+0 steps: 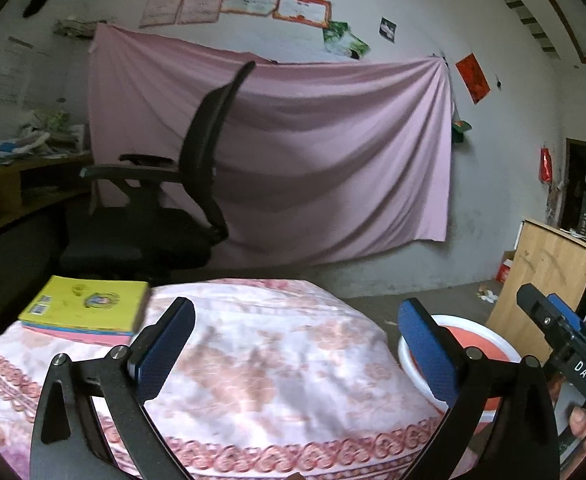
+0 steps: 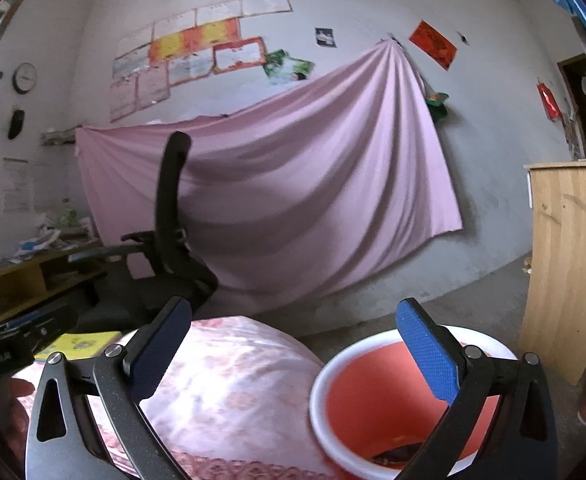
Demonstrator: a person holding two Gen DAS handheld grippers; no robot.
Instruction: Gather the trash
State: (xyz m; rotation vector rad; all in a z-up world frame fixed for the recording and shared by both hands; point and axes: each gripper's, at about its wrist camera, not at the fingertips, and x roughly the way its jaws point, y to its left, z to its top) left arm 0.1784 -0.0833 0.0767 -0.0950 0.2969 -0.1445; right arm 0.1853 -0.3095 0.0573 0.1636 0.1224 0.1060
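Seemingly done with a drop, the left gripper (image 1: pixel 297 350) hovers over the floral-clothed counter (image 1: pixel 261 364), fingers spread wide and empty, the bin (image 1: pixel 489 334) just right of that counter. From the right wrist, the right gripper (image 2: pixel 295 352) gapes empty too, above the bin's (image 2: pixel 325 376) rim; dark trash (image 2: pixel 393 456) lies at its bottom.

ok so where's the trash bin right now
In the right wrist view the orange bin with a white rim sits on the floor at lower right, beside the floral-covered table and left of the wooden cabinet.
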